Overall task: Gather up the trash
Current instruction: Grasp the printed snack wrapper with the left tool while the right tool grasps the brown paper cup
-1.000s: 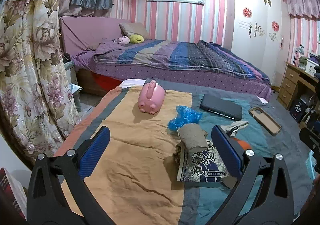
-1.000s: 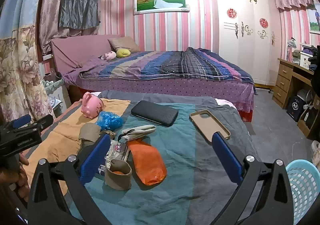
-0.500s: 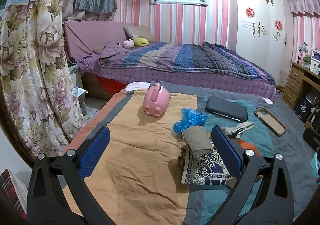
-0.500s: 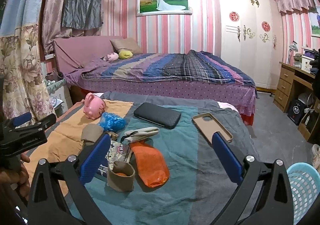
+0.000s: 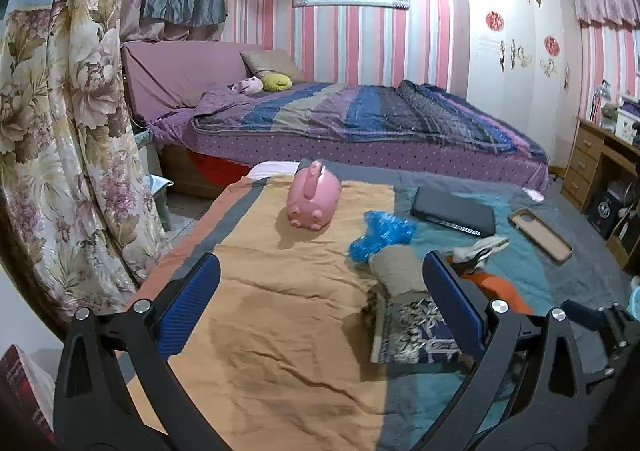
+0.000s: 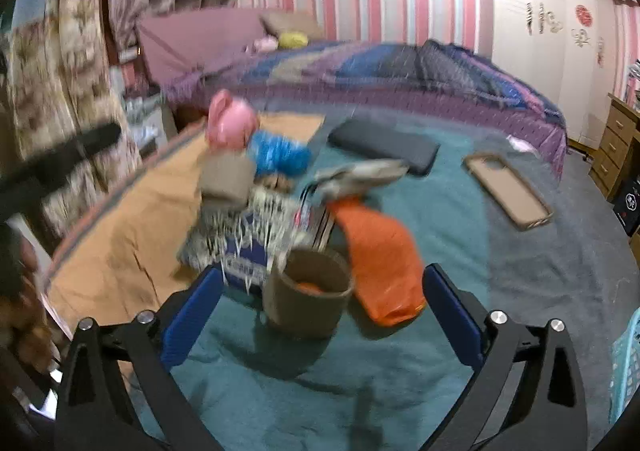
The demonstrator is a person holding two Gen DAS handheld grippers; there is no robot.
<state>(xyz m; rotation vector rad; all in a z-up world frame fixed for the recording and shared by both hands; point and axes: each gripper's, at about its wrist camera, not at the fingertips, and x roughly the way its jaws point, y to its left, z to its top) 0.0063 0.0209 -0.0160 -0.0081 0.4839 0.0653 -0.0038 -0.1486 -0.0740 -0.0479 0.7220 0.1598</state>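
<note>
Trash lies on a blanket-covered table. A brown cardboard tube (image 6: pixel 308 291) stands just ahead of my open right gripper (image 6: pixel 320 323), roughly between the fingers. An orange bag (image 6: pixel 380 263), a printed packet (image 6: pixel 256 243), a second brown tube (image 6: pixel 228 179), a blue crumpled bag (image 6: pixel 280 155) and a white wrapper (image 6: pixel 360 175) lie behind it. My left gripper (image 5: pixel 320 307) is open and empty over the orange cloth, with the second tube (image 5: pixel 396 271), the packet (image 5: pixel 416 335) and the blue bag (image 5: pixel 380 235) by its right finger.
A pink piggy bank (image 5: pixel 314 201), a black pouch (image 5: pixel 452 211) and a phone case (image 5: pixel 540 235) lie on the table. A light blue basket (image 6: pixel 626 375) stands at the right edge. A bed (image 5: pixel 360 123) is behind, a floral curtain (image 5: pixel 60 131) at left.
My right gripper has moved forward and down toward the near cardboard tube; its view is blurred by motion. The left gripper has drifted only slightly.
</note>
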